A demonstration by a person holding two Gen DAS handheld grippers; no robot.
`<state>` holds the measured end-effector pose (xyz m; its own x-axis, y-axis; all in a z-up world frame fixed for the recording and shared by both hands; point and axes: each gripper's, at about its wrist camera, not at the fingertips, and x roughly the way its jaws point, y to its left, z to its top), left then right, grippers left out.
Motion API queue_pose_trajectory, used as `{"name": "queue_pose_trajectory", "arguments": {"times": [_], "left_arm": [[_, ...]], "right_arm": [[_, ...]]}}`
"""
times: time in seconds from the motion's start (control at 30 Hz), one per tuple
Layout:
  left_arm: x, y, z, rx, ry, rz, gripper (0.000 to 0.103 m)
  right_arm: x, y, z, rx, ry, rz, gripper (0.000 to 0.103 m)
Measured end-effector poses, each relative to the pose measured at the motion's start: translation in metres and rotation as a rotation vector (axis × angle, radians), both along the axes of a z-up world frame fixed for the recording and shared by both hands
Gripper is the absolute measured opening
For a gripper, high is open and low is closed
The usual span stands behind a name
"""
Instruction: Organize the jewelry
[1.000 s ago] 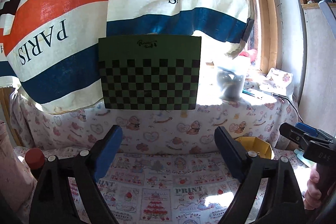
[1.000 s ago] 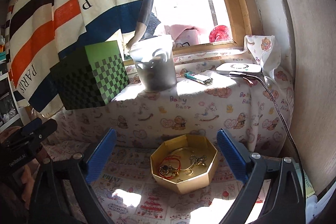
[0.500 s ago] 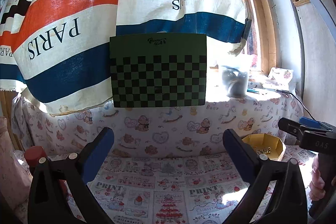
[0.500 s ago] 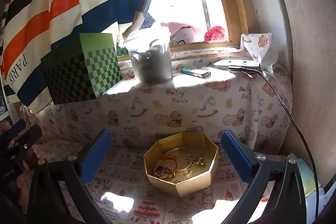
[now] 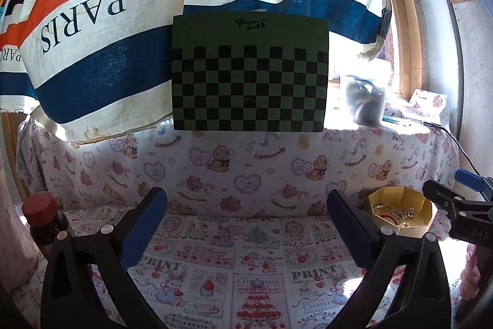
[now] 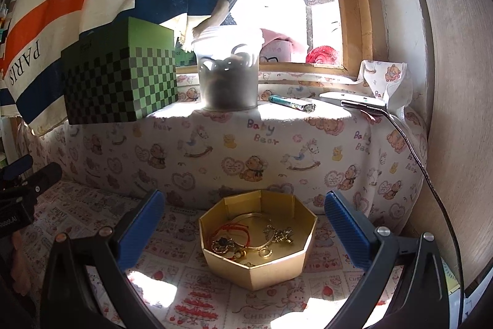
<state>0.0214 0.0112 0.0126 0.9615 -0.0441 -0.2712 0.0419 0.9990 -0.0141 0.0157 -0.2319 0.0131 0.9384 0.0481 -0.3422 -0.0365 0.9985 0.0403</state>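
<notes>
Both tongs stand spread wide with nothing between their blue pads; the left tongs have just been opening to that width and point at a bare stretch of the printed cloth covering the counter, while the right tongs frame the gold octagonal box that sits open on the same cloth. Inside the box lie the jewelry pieces in a loose tangle: a gold bangle, a red cord bracelet, a gold chain with a charm and a small ring. Nothing lies between the right tongs and the box. Behind it rises a ledge draped in teddy-bear fabric, carrying a green checkered box at the left, a frosted tub in the middle, a lighter and a flat white device with a dark cable running down at the right. A striped "PARIS" curtain hangs over the window. The left view shows the gold box only small at far right, beside the other tongs' tips, and alone shows a dark bottle with a red cap at the near left. The lighter and the jewelry detail are clear only in the right view.
</notes>
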Motion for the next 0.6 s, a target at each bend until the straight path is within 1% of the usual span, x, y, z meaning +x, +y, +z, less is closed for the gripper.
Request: {"name": "queue_pose_trajectory", "arguments": {"times": [0.07, 0.17, 0.2, 0.37, 0.47, 0.6], "left_arm": [[0.0064, -0.0027, -0.0025, 0.019, 0.033, 0.018, 0.103], [0.0026, -0.0048, -0.0024, 0.019, 0.013, -0.009, 0.103], [0.0035, -0.0056, -0.0024, 0.022, 0.019, -0.016, 0.103], [0.0014, -0.0035, -0.002, 0.019, 0.013, 0.02, 0.103], [0.0026, -0.0018, -0.0026, 0.009, 0.02, 0.006, 0.103], [0.0015, -0.0047, -0.003, 0.02, 0.018, -0.011, 0.103]], "right_arm": [[-0.0004, -0.0007, 0.0001, 0.001, -0.003, -0.014, 0.103], [-0.0005, 0.0001, 0.0001, -0.008, -0.003, -0.026, 0.103], [-0.0016, 0.0003, 0.0004, -0.011, -0.009, -0.033, 0.103], [-0.0072, 0.0006, 0.0026, -0.024, -0.038, -0.067, 0.103], [-0.0058, 0.0014, 0.0024, -0.026, -0.031, -0.063, 0.103], [-0.0064, 0.0009, 0.0025, -0.025, -0.034, -0.071, 0.103]]}}
